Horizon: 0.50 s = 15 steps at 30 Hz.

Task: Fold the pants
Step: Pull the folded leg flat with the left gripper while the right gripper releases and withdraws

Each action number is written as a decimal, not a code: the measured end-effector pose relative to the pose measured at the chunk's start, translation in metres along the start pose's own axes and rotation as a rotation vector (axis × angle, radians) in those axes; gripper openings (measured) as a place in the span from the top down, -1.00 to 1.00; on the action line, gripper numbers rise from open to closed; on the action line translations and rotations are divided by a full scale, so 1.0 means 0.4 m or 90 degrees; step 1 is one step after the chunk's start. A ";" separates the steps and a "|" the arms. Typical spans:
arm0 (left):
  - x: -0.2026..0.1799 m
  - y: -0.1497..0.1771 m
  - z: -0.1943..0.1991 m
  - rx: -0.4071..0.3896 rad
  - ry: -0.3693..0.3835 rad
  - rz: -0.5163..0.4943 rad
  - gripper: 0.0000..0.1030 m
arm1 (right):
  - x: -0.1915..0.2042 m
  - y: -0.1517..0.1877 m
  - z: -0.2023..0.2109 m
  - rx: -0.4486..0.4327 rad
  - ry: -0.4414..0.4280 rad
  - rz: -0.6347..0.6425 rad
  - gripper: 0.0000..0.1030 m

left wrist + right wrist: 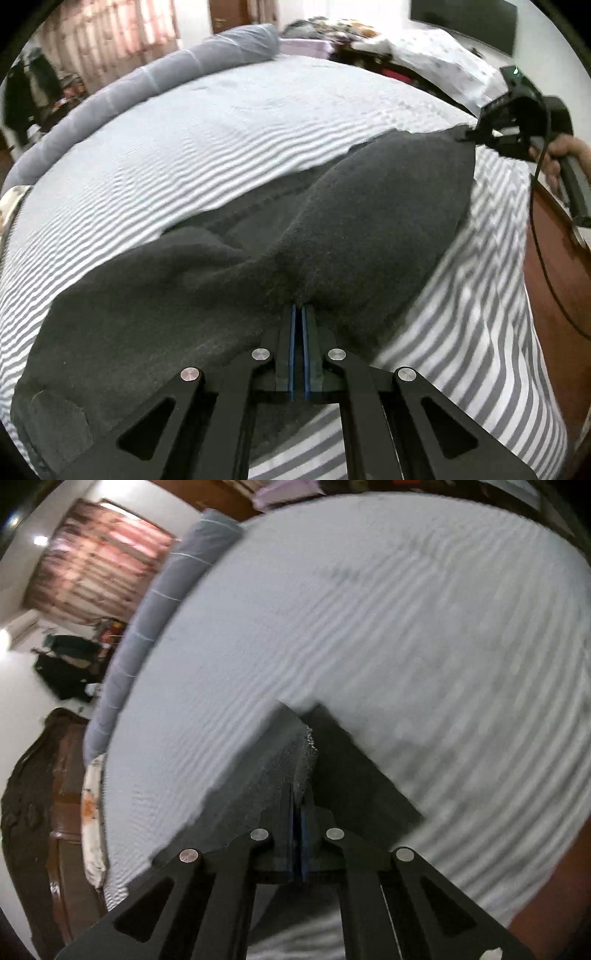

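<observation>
From the left wrist camera, the dark grey pants (258, 266) lie spread across the striped bedsheet (184, 140), running from the near left corner up toward the far right. The left gripper (299, 310) has its 2 blue-edged fingers (293, 332) clenched together on a pinch of the pants' cloth, which puckers right at the tips and fans out ahead of them. At the far right end of the fabric, the right gripper (469, 134) bites the pants' upper corner, and the cloth stretches taut between the 2 grips. A person's hand (557, 155) wraps the handle of that gripper. A rolled grey blanket (147, 85) lies along the far edge of the bed.

From the right wrist camera, the picture is blurred. The right gripper (301, 794) is clamped shut on a corner of the pants (266, 760), which rises as a dark wedge just ahead of its fingers (288, 812), lifted off the pale bedsheet (406, 609). The cloth drapes to both sides of the tips. A wooden bed frame (44, 812) shows at the left edge.
</observation>
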State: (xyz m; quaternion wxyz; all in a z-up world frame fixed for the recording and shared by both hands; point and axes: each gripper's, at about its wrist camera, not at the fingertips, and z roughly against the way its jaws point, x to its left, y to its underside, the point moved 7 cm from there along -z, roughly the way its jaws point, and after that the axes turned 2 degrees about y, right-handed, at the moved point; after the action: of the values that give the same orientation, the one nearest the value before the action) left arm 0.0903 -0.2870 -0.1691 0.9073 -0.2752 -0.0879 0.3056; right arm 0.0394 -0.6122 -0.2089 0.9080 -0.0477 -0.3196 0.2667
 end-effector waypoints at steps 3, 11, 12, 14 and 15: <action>-0.019 0.010 0.003 0.004 -0.003 -0.040 0.95 | -0.067 0.044 -0.025 0.018 0.024 -0.027 0.92; -0.057 0.048 -0.035 0.038 0.020 -0.056 0.96 | -0.119 0.060 -0.053 0.008 0.070 -0.028 0.93; -0.057 0.054 -0.047 0.047 0.019 -0.051 0.96 | -0.121 0.062 -0.057 0.007 0.080 -0.027 0.93; -0.053 0.058 -0.056 0.052 0.025 -0.038 0.96 | -0.119 0.059 -0.065 0.005 0.090 -0.020 0.93; -0.046 0.058 -0.052 0.049 0.027 -0.025 0.96 | -0.115 0.052 -0.064 -0.004 0.097 -0.012 0.93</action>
State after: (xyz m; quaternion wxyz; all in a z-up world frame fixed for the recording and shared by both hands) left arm 0.0708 -0.2918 -0.1994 0.9248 -0.2445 -0.0625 0.2849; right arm 0.0154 -0.6161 -0.2599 0.9320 -0.0683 -0.2505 0.2529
